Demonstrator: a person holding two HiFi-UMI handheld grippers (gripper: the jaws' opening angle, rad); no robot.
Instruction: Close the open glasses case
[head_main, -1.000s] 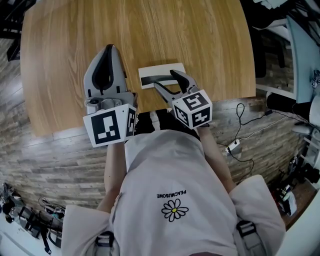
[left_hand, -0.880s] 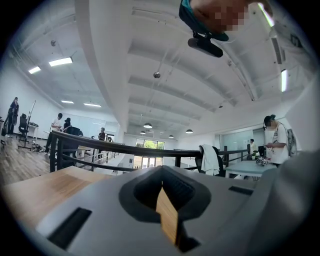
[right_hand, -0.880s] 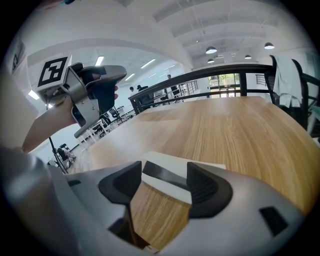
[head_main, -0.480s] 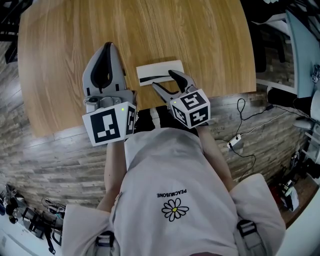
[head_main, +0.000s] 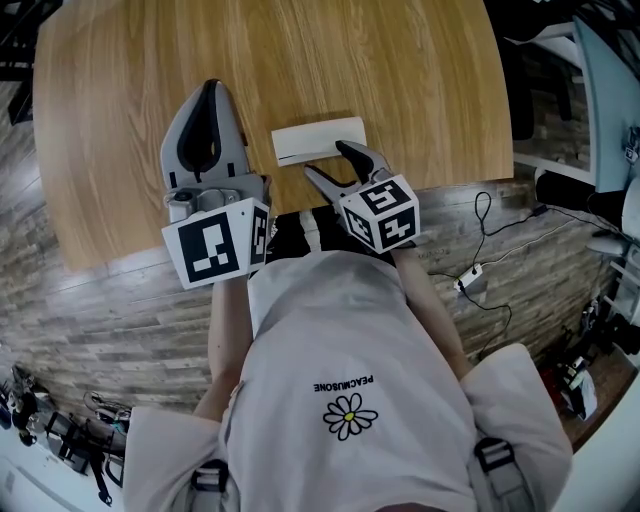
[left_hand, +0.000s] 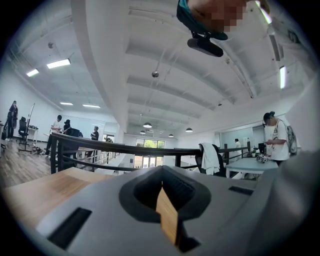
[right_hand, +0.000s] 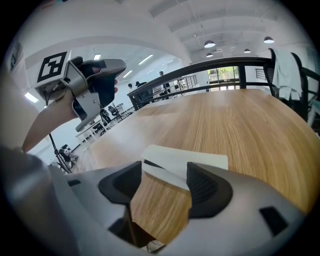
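Wooden table (head_main: 420, 70) over plank floor (head_main: 90, 300); open-plan room with strip lights. White glasses case (head_main: 318, 140) lies near the table's front edge, just ahead of right gripper (head_main: 326, 160), jaws apart. Left gripper (head_main: 210, 90): jaws together, empty.

The white, rectangular glasses case (head_main: 318, 140) lies flat near the front edge of the wooden table (head_main: 120, 150), lid almost shut, a thin dark gap showing.
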